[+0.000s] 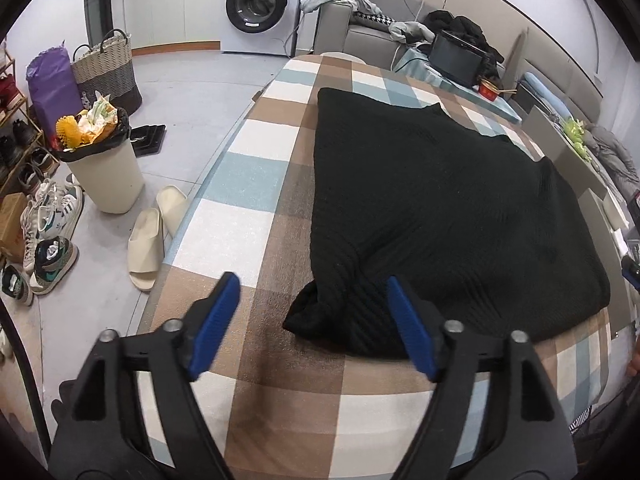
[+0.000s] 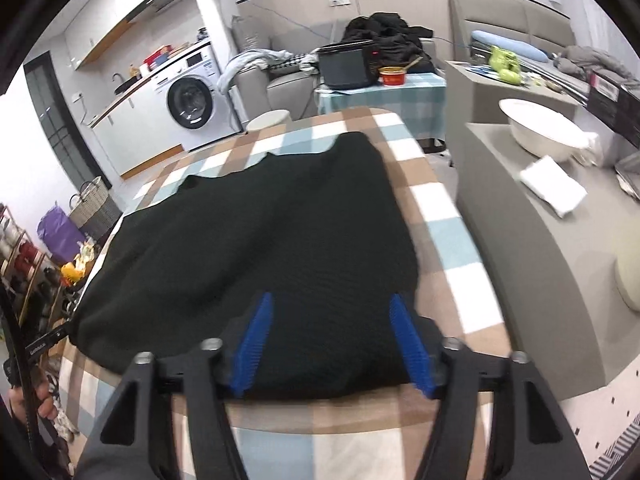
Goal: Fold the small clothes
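Observation:
A black knitted sweater [image 1: 440, 208] lies spread on a table with a checked cloth [image 1: 256, 208]. Its near left corner is bunched into a fold [image 1: 320, 312]. My left gripper [image 1: 312, 292] is open and empty, hovering over the table's near edge with the bunched corner between its blue fingers. In the right wrist view the sweater [image 2: 264, 240] fills the checked tabletop [image 2: 448, 248]. My right gripper [image 2: 330, 304] is open and empty, its fingers over the sweater's near hem.
Left of the table on the floor stand a full trash bin [image 1: 104, 168], slippers [image 1: 152, 236], sneakers and a woven basket [image 1: 108, 68]. A washing machine [image 1: 260, 4] is at the back. A grey counter [image 2: 520, 240] with a white bowl [image 2: 544, 128] lies right of the table.

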### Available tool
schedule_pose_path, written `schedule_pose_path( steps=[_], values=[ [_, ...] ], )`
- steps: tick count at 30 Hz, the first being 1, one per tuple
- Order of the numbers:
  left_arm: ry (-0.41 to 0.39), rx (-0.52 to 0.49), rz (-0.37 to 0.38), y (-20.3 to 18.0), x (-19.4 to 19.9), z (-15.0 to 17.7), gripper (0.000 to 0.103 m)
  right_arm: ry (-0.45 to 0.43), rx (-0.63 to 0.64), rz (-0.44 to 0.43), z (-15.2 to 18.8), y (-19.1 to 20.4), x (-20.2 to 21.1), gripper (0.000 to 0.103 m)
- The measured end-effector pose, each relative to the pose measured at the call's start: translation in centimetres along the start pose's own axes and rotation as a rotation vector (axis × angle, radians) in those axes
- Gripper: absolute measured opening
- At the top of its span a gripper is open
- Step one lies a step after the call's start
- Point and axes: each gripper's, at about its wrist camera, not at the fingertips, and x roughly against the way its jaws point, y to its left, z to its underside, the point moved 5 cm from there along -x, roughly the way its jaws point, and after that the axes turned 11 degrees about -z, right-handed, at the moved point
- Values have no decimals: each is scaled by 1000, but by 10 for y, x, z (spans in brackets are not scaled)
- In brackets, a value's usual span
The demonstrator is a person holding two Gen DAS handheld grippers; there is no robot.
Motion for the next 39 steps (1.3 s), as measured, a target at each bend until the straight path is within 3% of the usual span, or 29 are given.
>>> schedule_pose_path(
  steps=[8,12,16,17,20,24,26,30,32,35,37,39],
  values=[
    [2,-32,55,-26,-12,-11,78,89,41,-96,15,44,-43,77],
    [76,-26,71,-36,-42,-13,73,139,54,-100,30,59,-62,77],
    [76,78,192,-32,-48,-18,12,160,53,-102,39,63,-70,77],
    [61,82,217,-32,-44,-20,10,167,57,-102,41,65,-71,77],
    [-7,90,241,-31,-31,-29,10,161,63,-81,42,63,-68,77],
    [24,49,132,-33,-51,-28,11,165,52,-59,42,58,-72,77],
    [47,63,119,-31,-55,-24,19,176,52,-32,44,54,-73,77],
    [0,52,51,-25,-38,-28,33,176,61,-32,46,58,-73,77],
    [-46,55,25,-22,-27,-32,55,172,84,-42,44,64,-75,77],
    [-99,33,42,-28,-8,-36,59,185,114,-64,41,80,-87,77],
    [-118,-14,96,-42,4,-35,68,202,156,-62,41,92,-99,77],
    [-109,-84,143,-65,5,-31,70,213,197,-63,43,104,-110,77]
  ],
)
